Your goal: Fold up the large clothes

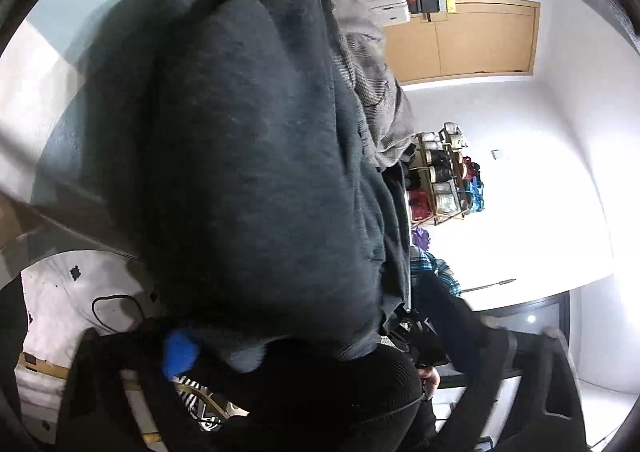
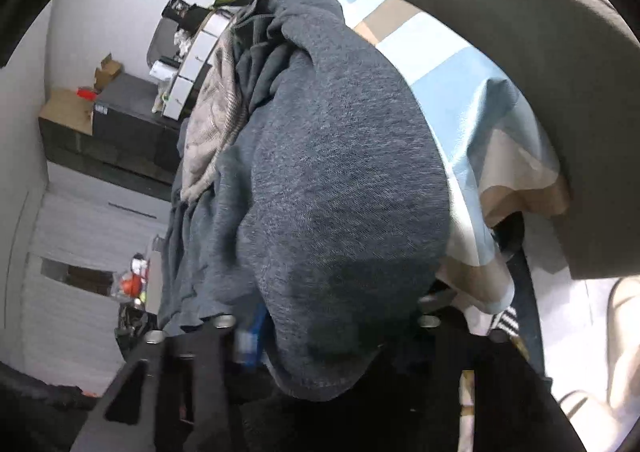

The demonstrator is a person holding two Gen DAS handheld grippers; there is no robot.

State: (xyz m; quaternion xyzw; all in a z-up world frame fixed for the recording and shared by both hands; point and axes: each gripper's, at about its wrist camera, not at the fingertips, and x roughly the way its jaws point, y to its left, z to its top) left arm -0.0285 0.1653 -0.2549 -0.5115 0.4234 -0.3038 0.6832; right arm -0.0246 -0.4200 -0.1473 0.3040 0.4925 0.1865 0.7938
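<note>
Dark blue-grey fleece makes up the sweatshirt [image 2: 340,180], which is seen heaped on a bed covered by a striped sheet [image 2: 460,68] of pale blue, white and tan. In the right wrist view a rounded fold of the sweatshirt is seen drooping between the two fingers of the right hand-held gripper [image 2: 324,336]; the jaws are narrowed around that fold, though whether the pads actually press it cannot be told. In the left wrist view the sweatshirt fills the frame just above the left hand-held gripper [image 1: 320,344], whose jaws are held fairly wide with the lower edge of the fabric hanging between them; a grip cannot be confirmed there either. A grey checked garment [image 2: 216,120] is seen lying against the far side of the sweatshirt. Beyond the sweatshirt, a shoe rack [image 1: 444,176] is seen against a white wall.
</note>
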